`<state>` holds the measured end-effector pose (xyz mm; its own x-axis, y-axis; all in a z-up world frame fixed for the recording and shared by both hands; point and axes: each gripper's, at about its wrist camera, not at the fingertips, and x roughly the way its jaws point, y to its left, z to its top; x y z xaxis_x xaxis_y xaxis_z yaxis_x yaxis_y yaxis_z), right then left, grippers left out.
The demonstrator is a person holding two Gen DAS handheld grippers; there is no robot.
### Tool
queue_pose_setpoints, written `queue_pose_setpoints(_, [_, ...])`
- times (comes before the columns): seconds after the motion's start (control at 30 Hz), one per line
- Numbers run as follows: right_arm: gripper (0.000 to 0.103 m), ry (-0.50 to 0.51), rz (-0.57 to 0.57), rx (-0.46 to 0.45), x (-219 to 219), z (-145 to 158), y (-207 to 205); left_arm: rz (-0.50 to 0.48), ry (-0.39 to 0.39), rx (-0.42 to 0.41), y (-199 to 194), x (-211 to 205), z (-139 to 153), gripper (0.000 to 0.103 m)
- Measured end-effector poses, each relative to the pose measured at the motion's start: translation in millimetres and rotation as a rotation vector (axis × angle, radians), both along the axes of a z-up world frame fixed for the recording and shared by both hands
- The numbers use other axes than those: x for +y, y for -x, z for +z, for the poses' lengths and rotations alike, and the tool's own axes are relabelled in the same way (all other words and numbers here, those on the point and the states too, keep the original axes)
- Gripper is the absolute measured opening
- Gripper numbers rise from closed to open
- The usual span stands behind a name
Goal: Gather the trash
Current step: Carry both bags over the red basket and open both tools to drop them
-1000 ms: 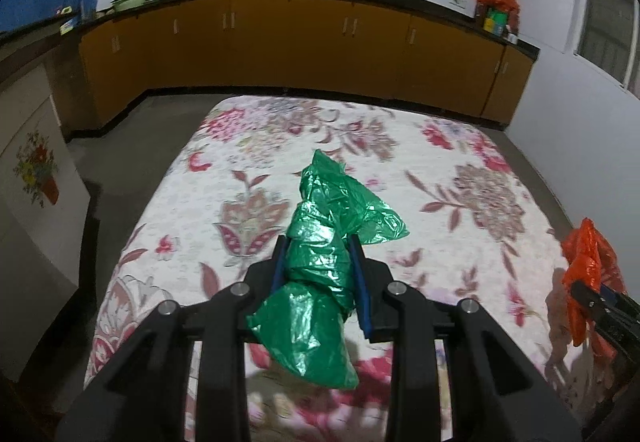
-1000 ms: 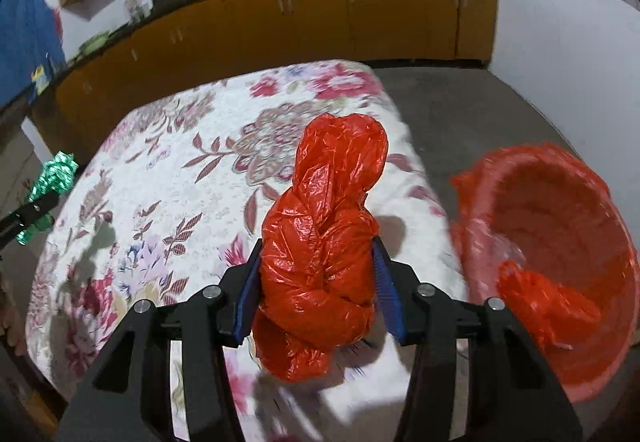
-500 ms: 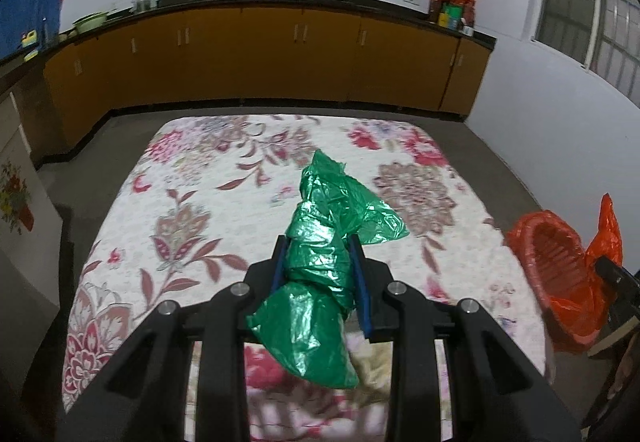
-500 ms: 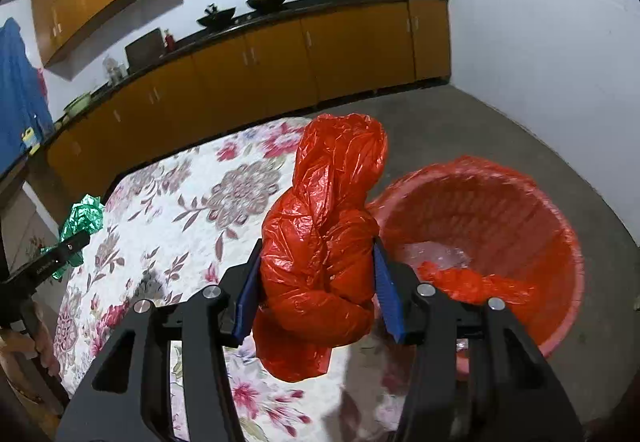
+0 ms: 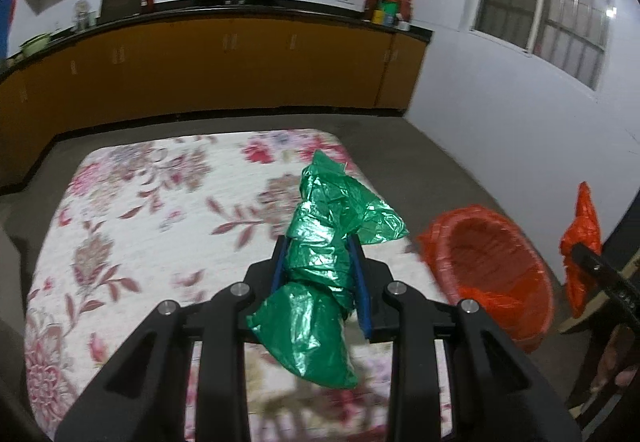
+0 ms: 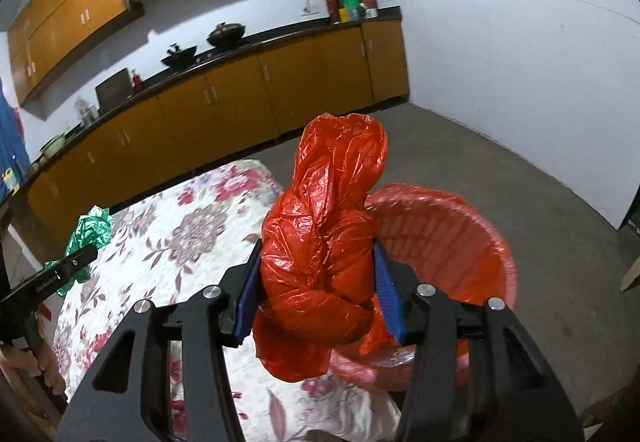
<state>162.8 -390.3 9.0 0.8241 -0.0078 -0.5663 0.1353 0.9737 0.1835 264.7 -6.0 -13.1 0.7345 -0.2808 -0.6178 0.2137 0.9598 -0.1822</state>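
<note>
Jaws of our right gripper (image 6: 318, 294) are clenched on the red bag (image 6: 324, 258), which hangs at the near rim of the red bin (image 6: 476, 242); our left gripper (image 5: 320, 278) clamps the green bag (image 5: 324, 266) over the floral bed (image 5: 140, 209), the bin well to its right. To drop cleanly, we judge the right should carry fully over the bin's opening before letting go, since light crumpled plastic may cling to the jaws. Beyond stands the kitchen counter (image 6: 240, 41).
</note>
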Motion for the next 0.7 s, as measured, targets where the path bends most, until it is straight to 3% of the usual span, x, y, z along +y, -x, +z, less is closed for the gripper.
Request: queue_pose_setpoints(0.7, [0.051,-0.025,-0.11,-0.045,-57.8,0.9,7.1,-0.282,0.065,0.018,-7.2,-142.4,-1.4,0.03])
